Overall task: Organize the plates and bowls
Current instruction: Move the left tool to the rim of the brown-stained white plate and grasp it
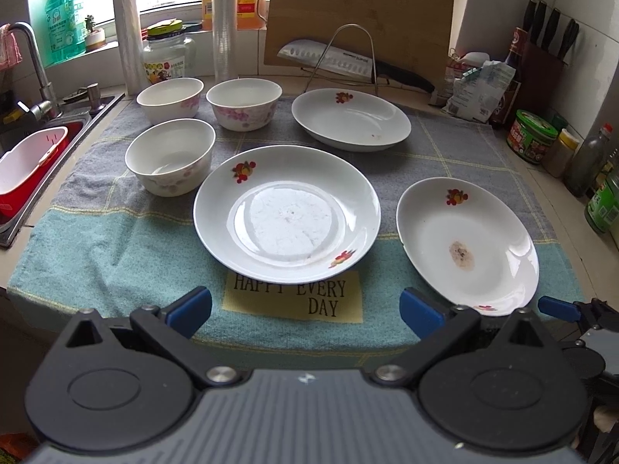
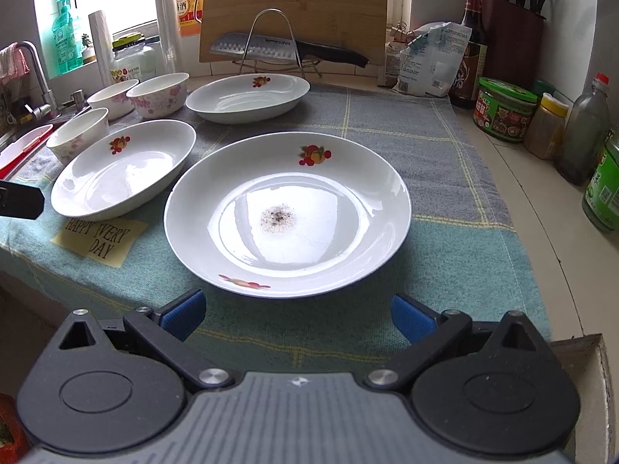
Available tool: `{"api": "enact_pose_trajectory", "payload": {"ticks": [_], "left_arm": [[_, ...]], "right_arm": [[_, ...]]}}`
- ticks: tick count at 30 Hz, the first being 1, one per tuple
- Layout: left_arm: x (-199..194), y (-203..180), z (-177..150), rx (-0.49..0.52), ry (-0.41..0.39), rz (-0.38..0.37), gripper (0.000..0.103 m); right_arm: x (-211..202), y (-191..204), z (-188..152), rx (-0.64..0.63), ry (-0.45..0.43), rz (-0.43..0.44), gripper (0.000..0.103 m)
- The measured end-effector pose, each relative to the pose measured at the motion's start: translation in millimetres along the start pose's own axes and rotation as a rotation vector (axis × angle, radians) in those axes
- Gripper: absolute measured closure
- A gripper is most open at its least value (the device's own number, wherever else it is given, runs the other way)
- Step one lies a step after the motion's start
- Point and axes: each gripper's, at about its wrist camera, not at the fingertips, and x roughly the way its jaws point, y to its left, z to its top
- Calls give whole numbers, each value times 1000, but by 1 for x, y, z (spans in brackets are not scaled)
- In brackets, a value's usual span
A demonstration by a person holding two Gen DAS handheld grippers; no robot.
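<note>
Both hand-held grippers spread wide, holding nothing.
The stained white round ceramic plate (image 2: pixel 287 214) lies on the surface just ahead of the right hand-held gripper (image 2: pixel 298 315); the left hand-held gripper (image 1: pixel 305 311) faces the clean white plate (image 1: pixel 287 214).

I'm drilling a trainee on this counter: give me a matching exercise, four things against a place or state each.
Things:
1. stained plate
2. far plate
3. cleaver
4. right tool

Descriptions:
A. on the wire stand
B. open, holding nothing
C. speckled patch at its centre
D. nearest the cutting board

Pairs: 1-C, 2-D, 3-A, 4-B
</note>
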Motion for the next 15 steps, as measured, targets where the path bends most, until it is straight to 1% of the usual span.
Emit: {"api": "enact_pose_trajectory", "payload": {"ticks": [9,12,15], "left_arm": [[5,1,3,-10,9,16,1],[6,-1,2,-5,13,24,1],[8,-3,4,-7,15,23,1]], "right_arm": [[23,0,4,-30,13,8,0],[26,4,3,-70,-4,1,0],[28,4,4,-75,-15,11,0]]}}
